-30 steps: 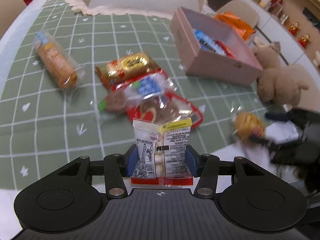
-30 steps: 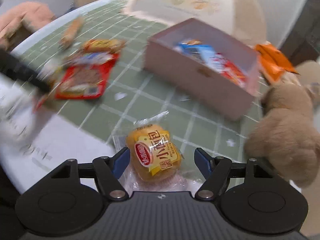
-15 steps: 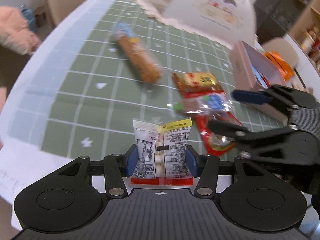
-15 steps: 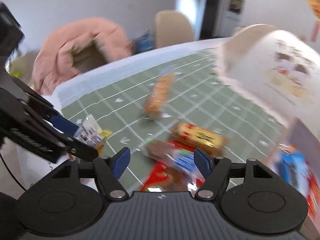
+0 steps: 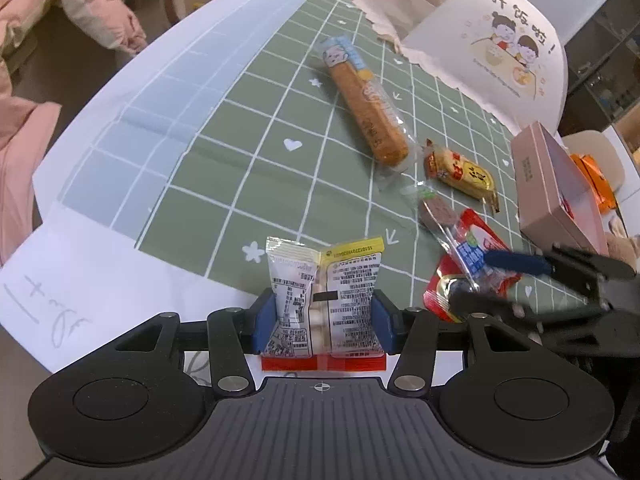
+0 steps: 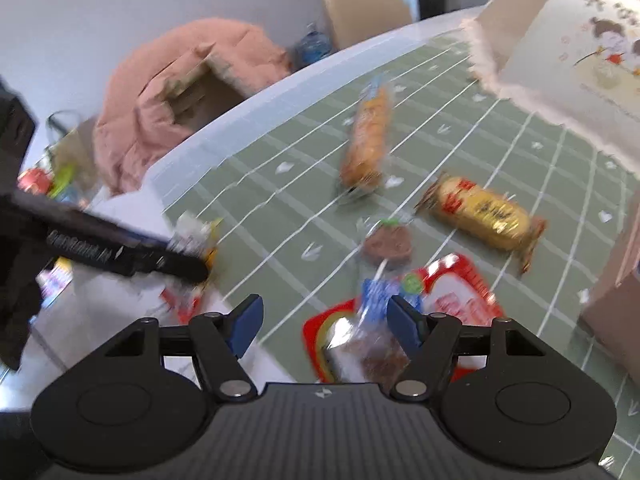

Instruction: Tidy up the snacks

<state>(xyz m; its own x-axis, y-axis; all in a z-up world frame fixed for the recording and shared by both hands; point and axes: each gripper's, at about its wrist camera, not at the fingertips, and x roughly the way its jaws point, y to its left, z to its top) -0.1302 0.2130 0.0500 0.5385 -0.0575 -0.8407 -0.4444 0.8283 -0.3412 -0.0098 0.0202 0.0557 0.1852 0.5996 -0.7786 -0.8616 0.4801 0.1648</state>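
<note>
The green checked tablecloth covers most of the table in both views. Only the left wrist view shows the pink box at the right edge clearly, with an orange bag behind it; in the right wrist view just a blurred corner of the box appears. The right wrist view alone shows a pink jacket on a seat behind the table.

On the cloth lie a long biscuit pack, a gold and red snack, a round brown snack in clear wrap and a flat red packet.

The left gripper is clenched on a small white and yellow sachet, which stands upright between the blue pads, above the near edge of the cloth. The right gripper is released, its fingers spread wide and holding nothing, just over the red packet and the clear-wrapped snack
</note>
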